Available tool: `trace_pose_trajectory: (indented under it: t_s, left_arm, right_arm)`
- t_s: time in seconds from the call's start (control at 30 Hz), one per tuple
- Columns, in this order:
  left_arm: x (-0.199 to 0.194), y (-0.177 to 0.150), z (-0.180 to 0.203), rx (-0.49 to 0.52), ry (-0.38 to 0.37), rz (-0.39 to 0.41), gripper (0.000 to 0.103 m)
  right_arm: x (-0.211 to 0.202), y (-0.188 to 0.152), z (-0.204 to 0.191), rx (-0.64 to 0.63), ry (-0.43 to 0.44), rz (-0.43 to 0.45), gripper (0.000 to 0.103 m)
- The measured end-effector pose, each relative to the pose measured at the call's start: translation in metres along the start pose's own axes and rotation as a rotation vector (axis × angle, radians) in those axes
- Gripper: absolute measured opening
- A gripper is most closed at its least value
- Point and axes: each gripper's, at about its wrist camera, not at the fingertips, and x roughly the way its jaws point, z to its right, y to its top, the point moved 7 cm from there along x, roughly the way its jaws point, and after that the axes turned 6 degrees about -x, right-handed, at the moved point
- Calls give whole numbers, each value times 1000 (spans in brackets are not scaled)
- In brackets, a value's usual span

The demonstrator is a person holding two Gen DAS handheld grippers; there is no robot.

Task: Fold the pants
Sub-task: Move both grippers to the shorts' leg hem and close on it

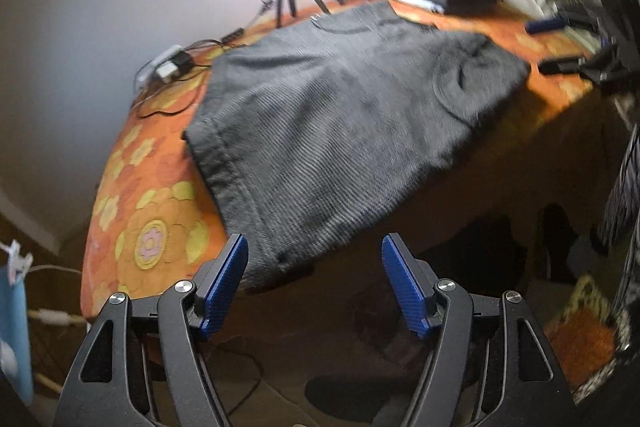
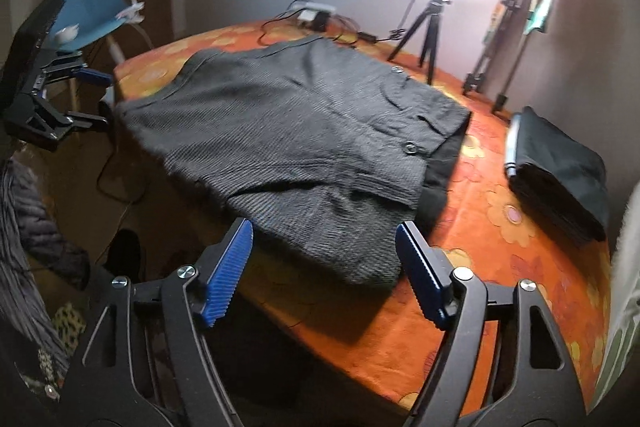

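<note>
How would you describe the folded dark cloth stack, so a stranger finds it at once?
Start at the orange flowered table. The big grey pants lie mid-table; to their right, near the tripods, sits the stack. It is smaller, black, and neatly folded.

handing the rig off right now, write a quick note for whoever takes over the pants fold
Left gripper: open, empty, at the near table edge by the hem end of the pants.
Right gripper: open, empty, at the near edge by the waist end.
Pants lie on the orange flowered tablecloth, folded into a broad slab, waist buttons up, near edge hanging slightly over the table edge.
Done: looks like at least one fold is in.
Left: probably another fold, then perhaps stack beside the dark folded pile.
</note>
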Motion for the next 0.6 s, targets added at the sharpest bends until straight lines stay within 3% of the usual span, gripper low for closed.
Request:
trace_pose_trajectory:
  t_s: [0.1, 0.47, 0.6]
  left_arm:
    - [13, -5, 4, 56, 17, -28, 60]
    - [34, -11, -7, 51, 8, -75, 60]
    - [37, -11, -7, 56, 0, -83, 60]
  right_arm:
    - [9, -1, -12, -66, 18, -26, 77]
    - [58, -16, -32, -327, -28, -167, 70]
    - [65, -19, -27, -340, -34, -193, 43]
